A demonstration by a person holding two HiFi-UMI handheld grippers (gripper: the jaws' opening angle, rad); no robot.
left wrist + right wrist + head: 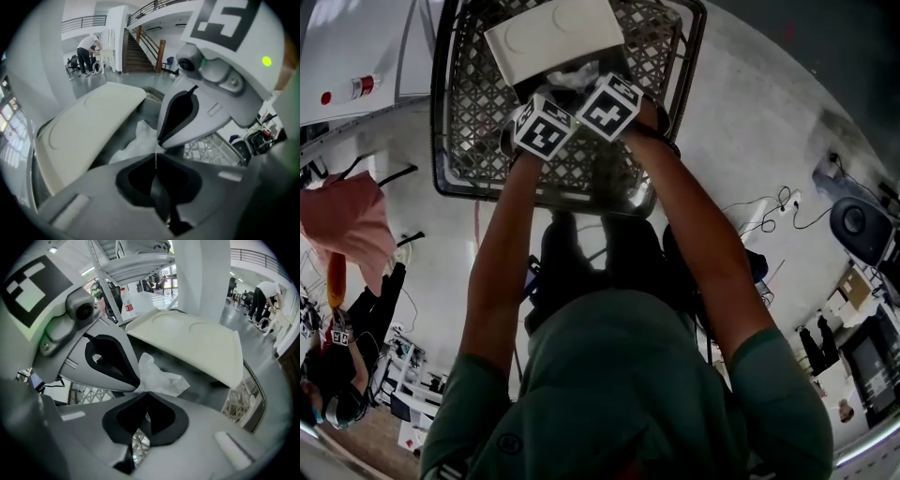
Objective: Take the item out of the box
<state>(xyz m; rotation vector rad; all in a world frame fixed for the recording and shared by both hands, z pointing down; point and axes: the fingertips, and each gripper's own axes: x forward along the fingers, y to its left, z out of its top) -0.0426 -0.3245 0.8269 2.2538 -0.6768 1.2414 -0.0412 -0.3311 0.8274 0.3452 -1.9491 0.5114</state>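
Observation:
A cream-white box lid [553, 37] stands raised over a dark box inside a black mesh basket [469, 103]. Crumpled white wrapping [572, 77] pokes out from under the lid. Both grippers meet tip to tip at this wrapping. My left gripper [155, 153] is shut, with a thin edge of the white wrapping [136, 140] pinched in its seam. My right gripper [146, 392] is shut on the same wrapping [161, 378], which fans out just beyond its tips. The lid [187, 345] slopes close above both. What lies inside the wrapping is hidden.
The basket's mesh walls [241, 401] close in on both sides. A shelf with a bottle [356, 89] is at the left, and a pink cloth [347, 225] lies on the floor. Cables [769, 211] run at the right. A person [86, 51] bends far off by stairs [140, 51].

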